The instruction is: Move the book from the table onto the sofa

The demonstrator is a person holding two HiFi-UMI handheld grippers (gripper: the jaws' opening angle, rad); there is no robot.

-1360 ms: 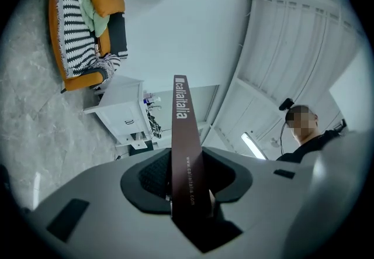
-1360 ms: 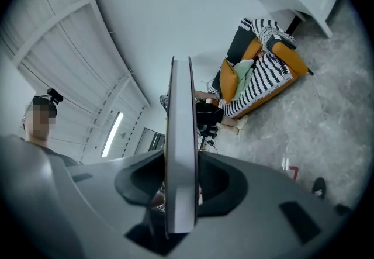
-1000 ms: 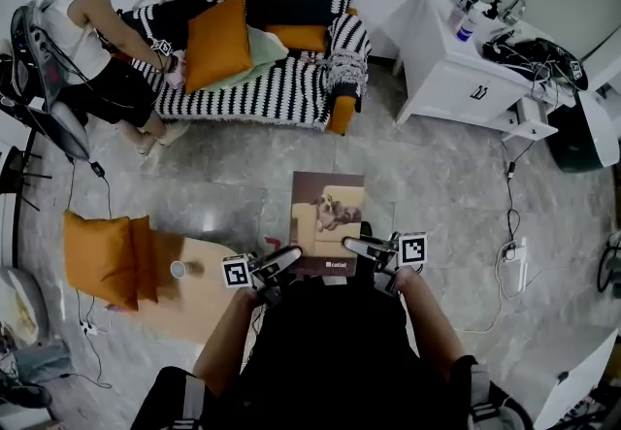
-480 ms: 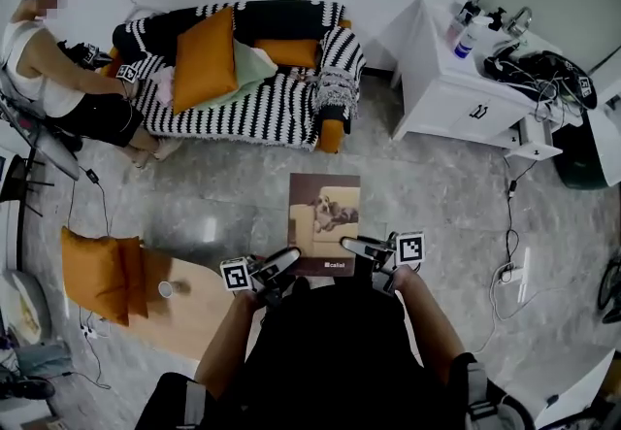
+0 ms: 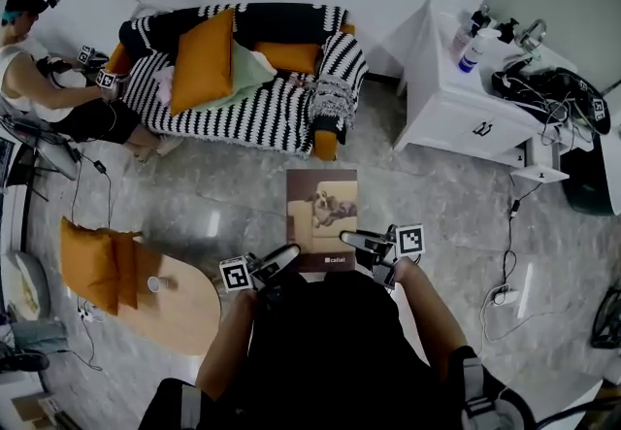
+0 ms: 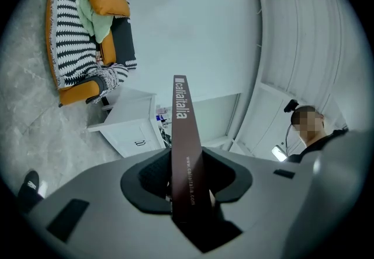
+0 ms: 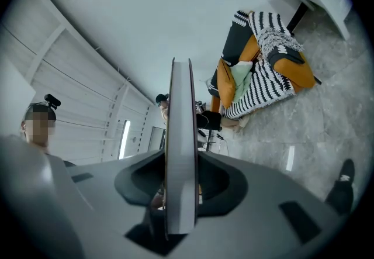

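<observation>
A brown-covered book (image 5: 322, 219) with a dog picture is held flat over the grey floor in the head view. My left gripper (image 5: 282, 259) is shut on its near left edge and my right gripper (image 5: 356, 243) is shut on its near right edge. In the left gripper view the brown spine (image 6: 182, 135) runs up from between the jaws of my left gripper (image 6: 186, 180). The right gripper view shows the page edge (image 7: 178, 135) clamped in my right gripper (image 7: 178, 185). The striped sofa (image 5: 262, 103) stands ahead, beyond the book.
Orange cushions (image 5: 204, 59) and a green cloth (image 5: 247, 69) lie on the sofa. A white cabinet (image 5: 456, 103) stands at the right. A wooden table (image 5: 184, 312) with a cup (image 5: 153, 283) is behind at the left, beside orange floor cushions (image 5: 97, 263). A person (image 5: 39, 88) sits by the sofa's left end.
Both grippers and the book have moved toward the sofa, which now lies nearer. The wooden table and floor cushions have slid back to the left. The grips look unchanged.
</observation>
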